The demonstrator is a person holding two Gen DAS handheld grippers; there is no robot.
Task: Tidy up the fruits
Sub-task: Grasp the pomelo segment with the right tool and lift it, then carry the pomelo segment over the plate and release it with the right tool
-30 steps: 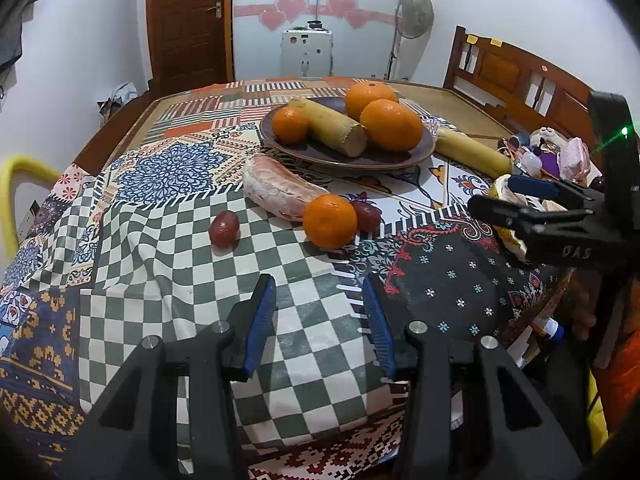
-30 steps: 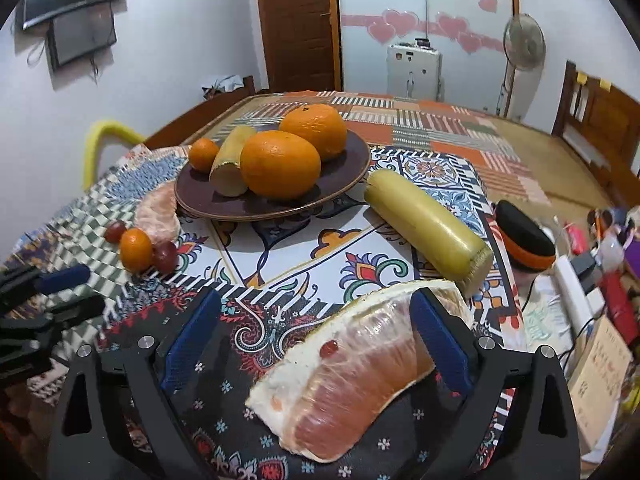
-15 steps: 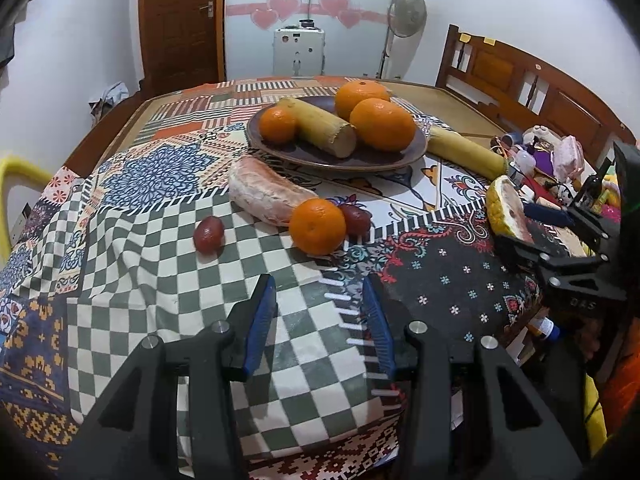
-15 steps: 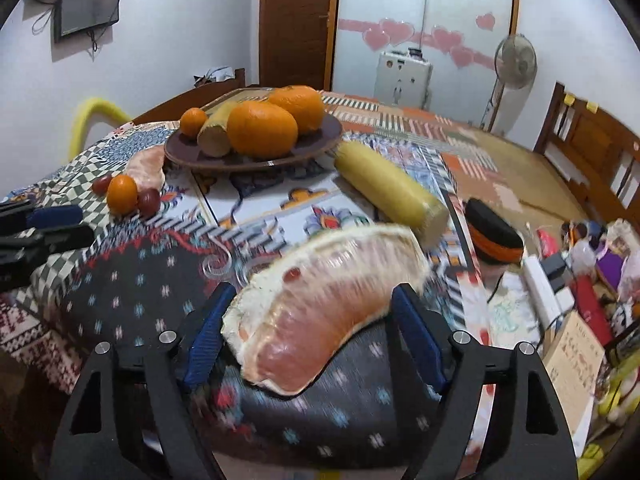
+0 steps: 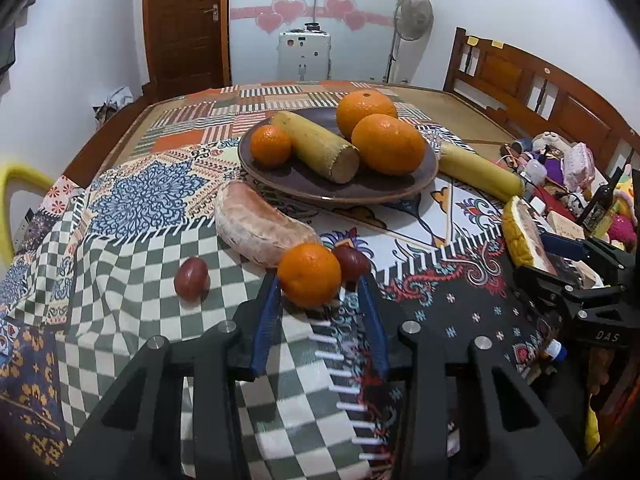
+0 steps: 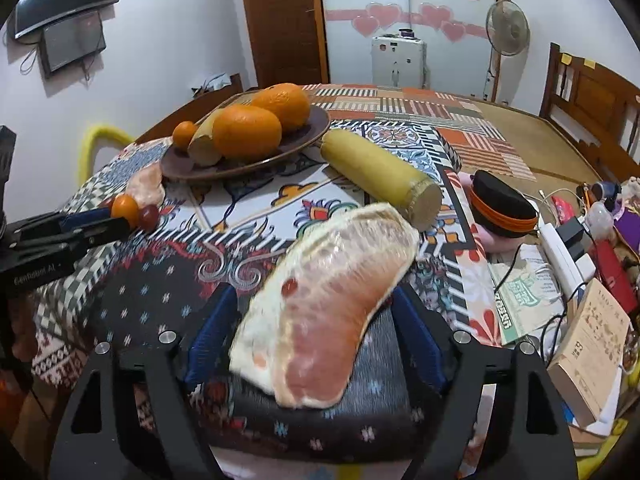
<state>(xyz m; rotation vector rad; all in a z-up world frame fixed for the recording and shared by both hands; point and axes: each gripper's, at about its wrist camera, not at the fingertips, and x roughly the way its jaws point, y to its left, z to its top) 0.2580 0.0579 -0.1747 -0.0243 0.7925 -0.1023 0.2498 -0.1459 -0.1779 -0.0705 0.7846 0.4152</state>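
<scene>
My right gripper is shut on a peeled pomelo wedge and holds it above the table's near right corner; the wedge also shows at the right of the left wrist view. My left gripper is open, its fingers either side of a small orange on the cloth. A second pomelo wedge and two dark red fruits lie close by. The brown plate holds two big oranges, a small orange and a yellow cane piece.
A second yellow cane piece lies on the cloth right of the plate. A black and orange case, a power strip, boxes and bottles crowd the right side. A wooden bench stands at the far right and a yellow chair at the left.
My left gripper has moved forward until its open fingers flank the small orange. My right gripper closed on the pomelo wedge and lifted it off the cloth.
</scene>
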